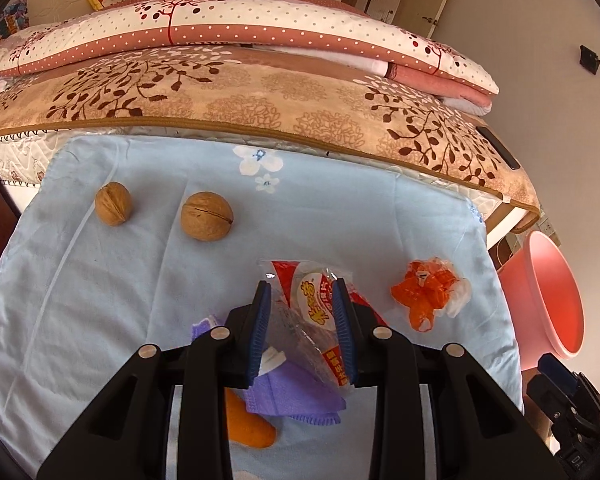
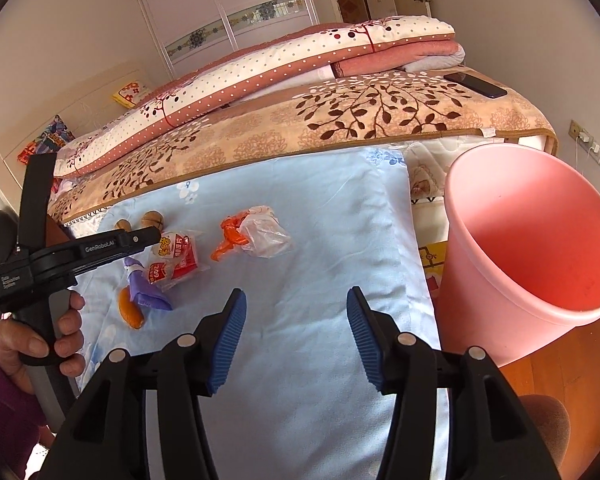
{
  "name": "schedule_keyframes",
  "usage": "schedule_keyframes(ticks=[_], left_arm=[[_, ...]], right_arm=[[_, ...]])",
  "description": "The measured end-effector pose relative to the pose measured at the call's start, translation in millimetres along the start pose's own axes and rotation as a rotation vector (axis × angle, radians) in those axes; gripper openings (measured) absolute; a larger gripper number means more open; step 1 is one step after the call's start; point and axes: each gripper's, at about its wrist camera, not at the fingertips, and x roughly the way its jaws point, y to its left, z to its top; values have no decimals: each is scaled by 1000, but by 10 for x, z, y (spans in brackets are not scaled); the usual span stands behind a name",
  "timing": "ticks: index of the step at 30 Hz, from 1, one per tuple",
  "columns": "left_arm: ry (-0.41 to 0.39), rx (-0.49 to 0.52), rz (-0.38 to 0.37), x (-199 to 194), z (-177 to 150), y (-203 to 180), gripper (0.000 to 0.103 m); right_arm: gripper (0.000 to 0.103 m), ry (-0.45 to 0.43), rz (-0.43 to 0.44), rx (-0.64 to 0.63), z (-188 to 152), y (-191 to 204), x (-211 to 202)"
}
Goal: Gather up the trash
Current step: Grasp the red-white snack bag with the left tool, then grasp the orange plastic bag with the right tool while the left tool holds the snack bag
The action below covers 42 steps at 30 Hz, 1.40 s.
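A red, white and clear snack wrapper (image 1: 320, 308) lies on the light blue cloth (image 1: 100, 320). My left gripper (image 1: 300, 282) hangs just over it, jaws open, one blue pad on each side of the wrapper and neither visibly pressing it. From the right wrist view the left gripper (image 2: 154, 236) is held by a hand in a purple sleeve, over the same wrapper (image 2: 176, 260). A crumpled orange and clear wrapper (image 1: 426, 294) lies to its right. A purple pleated piece (image 1: 296, 392) and an orange peel (image 1: 248, 424) lie nearer me. My right gripper (image 2: 296, 296) is open and empty above the cloth.
Two walnuts (image 1: 113, 204) (image 1: 207, 216) sit at the far left of the cloth. A pink bin (image 2: 532, 248) stands on the floor off the cloth's right edge. Behind the cloth is a bed with folded quilts (image 2: 260, 68) and a dark phone (image 2: 476, 84).
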Motion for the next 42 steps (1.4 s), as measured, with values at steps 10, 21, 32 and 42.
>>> schedule_keyframes(ticks=[10, 21, 32, 42], left_arm=[[54, -1, -37, 125, -14, 3, 31], [71, -4, -84, 201, 9, 30, 9], [14, -16, -144, 38, 64, 34, 6], [-7, -4, -152, -82, 39, 26, 6]], right_arm=[[62, -22, 43, -15, 135, 47, 69], [67, -21, 74, -77, 382, 178, 375], [68, 52, 94, -82, 533, 283, 867], [58, 122, 98, -85, 496, 327, 1089]])
